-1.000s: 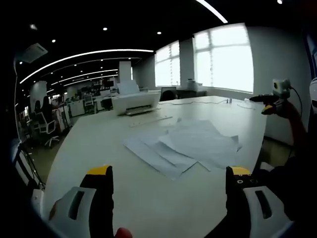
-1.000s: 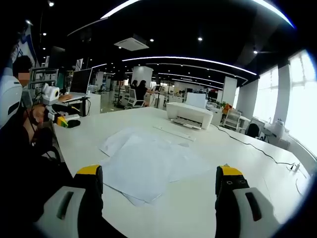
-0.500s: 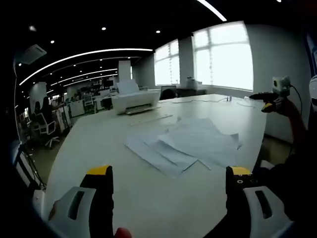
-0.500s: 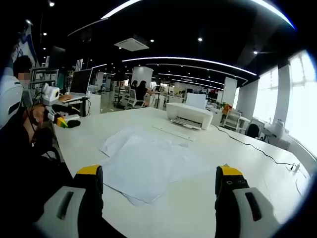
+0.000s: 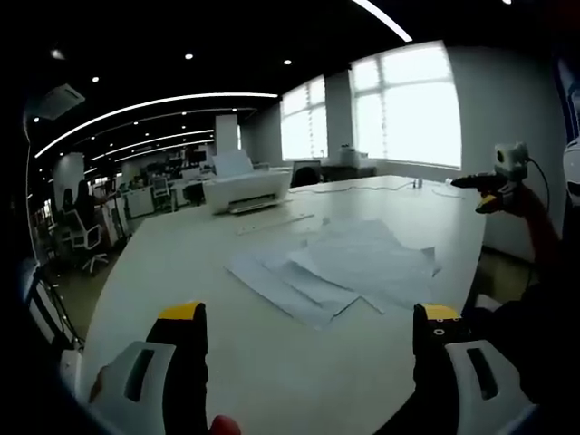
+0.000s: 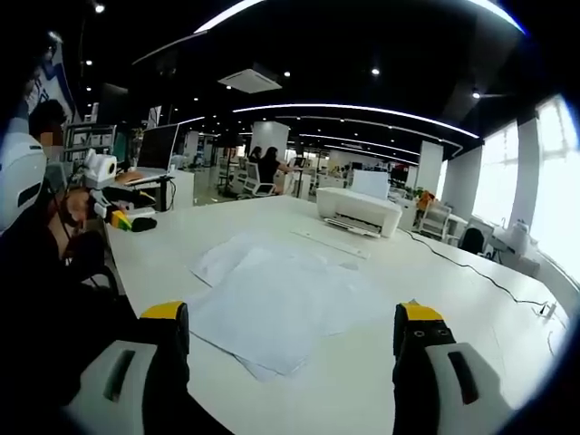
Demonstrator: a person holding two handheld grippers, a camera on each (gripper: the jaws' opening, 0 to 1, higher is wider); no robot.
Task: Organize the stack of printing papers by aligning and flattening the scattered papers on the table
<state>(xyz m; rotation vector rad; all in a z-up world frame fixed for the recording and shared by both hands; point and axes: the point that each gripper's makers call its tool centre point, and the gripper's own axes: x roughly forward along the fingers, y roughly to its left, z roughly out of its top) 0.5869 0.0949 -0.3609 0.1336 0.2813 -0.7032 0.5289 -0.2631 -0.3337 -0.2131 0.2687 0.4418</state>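
Across the middle of the left gripper view, the papers (image 5: 340, 267) are lying fanned out and overlapping on the table (image 5: 181, 263), well apart from the left gripper (image 5: 308, 340), whose jaws are standing wide apart at the bottom of the frame with nothing between them. Almost nothing is changing here against a second ago: the sheets are sitting where they were, untouched. At the right edge the right gripper (image 5: 494, 186) is hanging off the table's side. The printer (image 5: 246, 188) is sitting in the upper middle, beyond the sheets.

Over in the right gripper view, the whole scene is sliding a touch compared with half a second ago, so the camera is shifting, not the sheets. The papers (image 6: 276, 294) are spreading across the centre, the right gripper (image 6: 290, 340) gaping wide and empty below them. The left gripper (image 6: 113, 216) is showing at the left edge. By my reading, aligning is not yet starting; both claws are only lining up.
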